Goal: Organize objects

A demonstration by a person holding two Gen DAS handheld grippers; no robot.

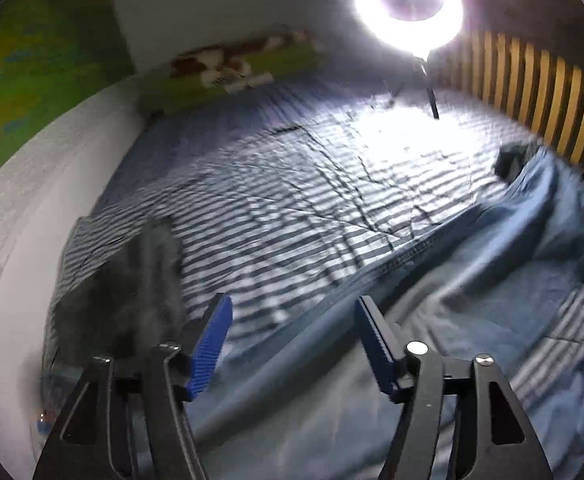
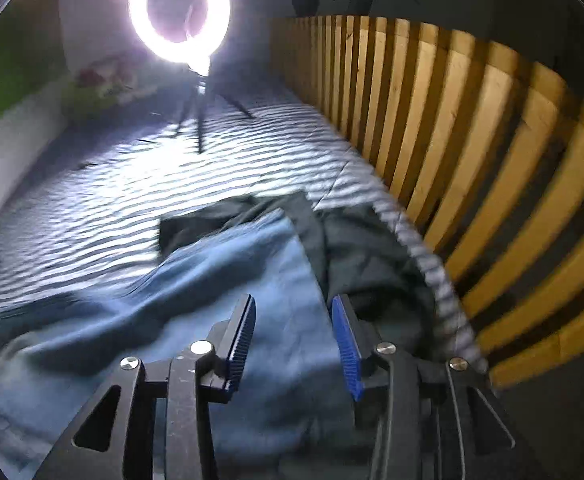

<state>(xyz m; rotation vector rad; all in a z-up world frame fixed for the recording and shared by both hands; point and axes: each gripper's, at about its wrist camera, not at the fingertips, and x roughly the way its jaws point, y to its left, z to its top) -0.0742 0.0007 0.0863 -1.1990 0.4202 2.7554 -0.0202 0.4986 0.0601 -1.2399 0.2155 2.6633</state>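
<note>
- Left wrist view: the left gripper (image 1: 294,316), black-armed with ribbed blue pads (image 1: 209,346), stands with its jaws wide apart above the bed; nothing sits between the pads and they press on nothing.
- Below and beyond the gap lies a light blue denim-like garment (image 1: 472,264), spread from the lower middle toward the right edge across the blue-and-white striped bedsheet (image 1: 292,184).
- A dark grey fuzzy cloth (image 1: 131,292) lies on the sheet to the left of the left pad, blurred, apart from it.
- A glowing white ring light on a black tripod (image 1: 406,4) stands at the far end of the bed, beside a yellow wooden slatted rail (image 1: 552,96).
- Right wrist view: the right gripper (image 2: 294,320) has its jaws partly apart, the blue pads clear of the fabric; it hovers over the same light blue garment (image 2: 211,280), gripping nothing.
- A dark green crumpled cloth (image 2: 364,248) lies just beyond and right of the blue garment, partly under its edge, near the slatted rail (image 2: 472,140).
</note>
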